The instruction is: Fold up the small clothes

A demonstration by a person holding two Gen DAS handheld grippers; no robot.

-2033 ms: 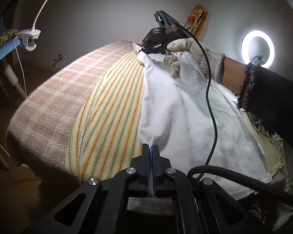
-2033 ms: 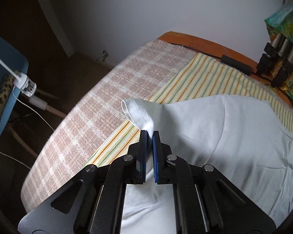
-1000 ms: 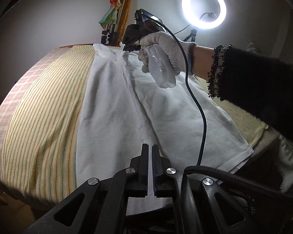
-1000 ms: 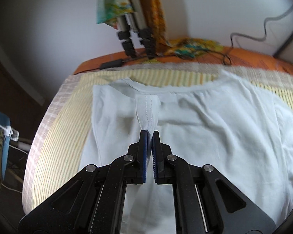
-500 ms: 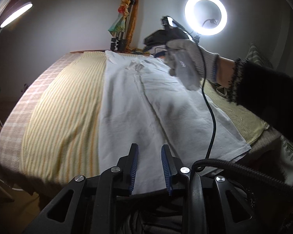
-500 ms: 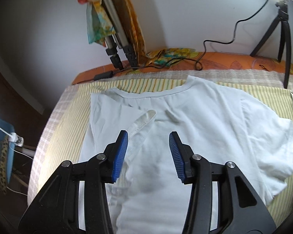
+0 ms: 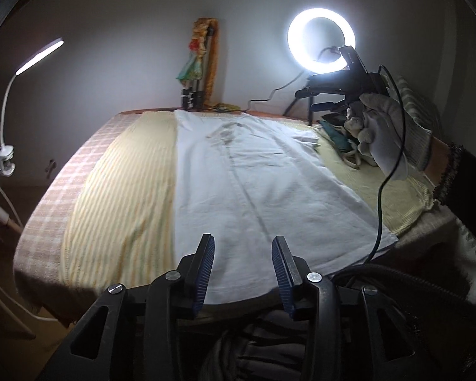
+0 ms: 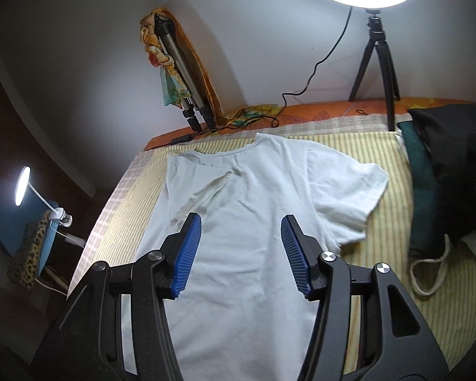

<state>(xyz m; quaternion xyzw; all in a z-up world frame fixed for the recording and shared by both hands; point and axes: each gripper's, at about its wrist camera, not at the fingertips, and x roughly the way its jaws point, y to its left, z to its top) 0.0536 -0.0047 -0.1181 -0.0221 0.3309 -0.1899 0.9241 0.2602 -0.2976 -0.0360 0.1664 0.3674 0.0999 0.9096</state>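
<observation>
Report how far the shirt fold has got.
Done: the white T-shirt has one side folded inward, its sleeve lying across the chest. In hand: nothing; the left hand-held gripper and right hand-held gripper are open above it. Left: the other sleeve, spread on the striped cloth, and the lengthwise folds.

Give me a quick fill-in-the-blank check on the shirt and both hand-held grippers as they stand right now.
1. The white T-shirt lies on a striped cloth whose main colour is ____.
2. The left hand-held gripper has its jaws ____.
3. The right hand-held gripper holds ____.
4. The one sleeve spread out flat points toward the ____ side of the right wrist view.

Missing words: yellow; open; nothing; right
</observation>
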